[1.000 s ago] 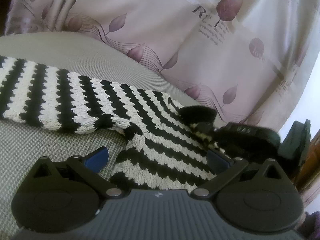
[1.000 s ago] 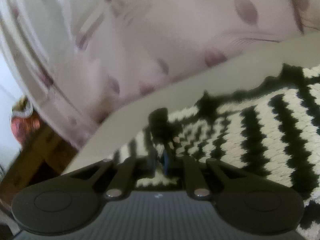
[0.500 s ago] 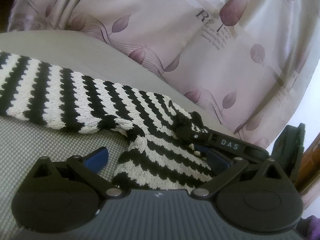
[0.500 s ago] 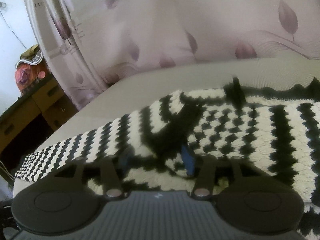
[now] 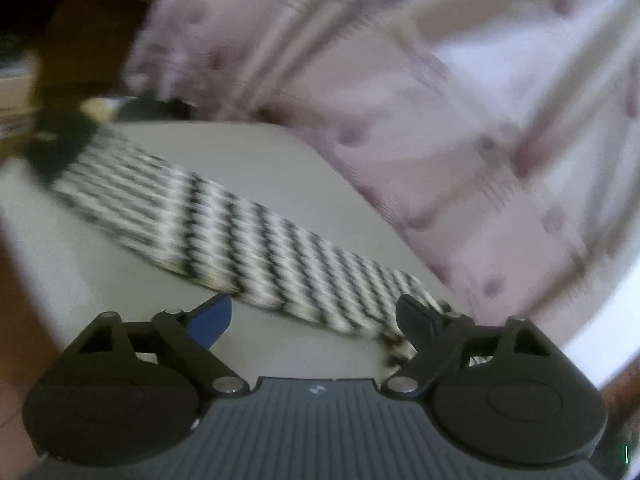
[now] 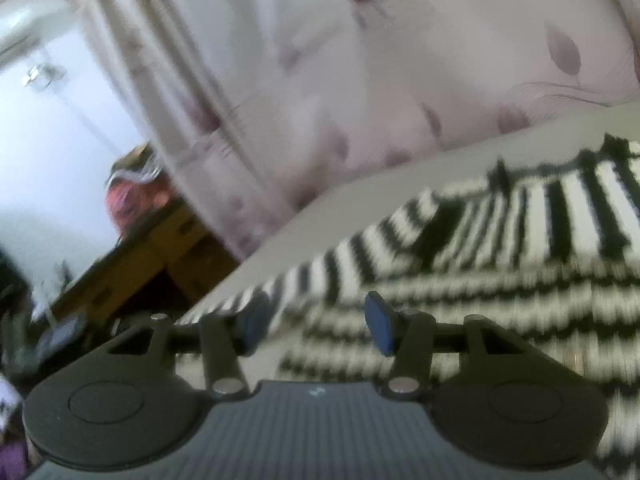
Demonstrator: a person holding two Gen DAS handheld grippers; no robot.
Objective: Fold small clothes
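Item, nearest you: your left gripper, jaws spread wide and empty though they have just been closing a little, with the end of a sleeve of the black-and-white striped knit sweater lying between the blue pad and the dark one, neither pressing it. Item: your right gripper, jaws about half apart after just opening, nothing pinched, poised above the sweater's striped body where another sleeve runs out to the left. Item: the grey bed surface on which the garment lies flat, its long sleeve stretching away to a dark cuff near the far left edge. Item, farthest: the pale curtain with mauve leaves and a wooden cabinet beyond the bed (both views are smeared, so fine detail is unreliable). Risks, in my judgement: closing while the view is this blurred may catch one knit layer only, or miss the edge; a loose knit stretches and drags, skewing any fold; the far cuff sits close to the bed's edge and could slide off if you pull.
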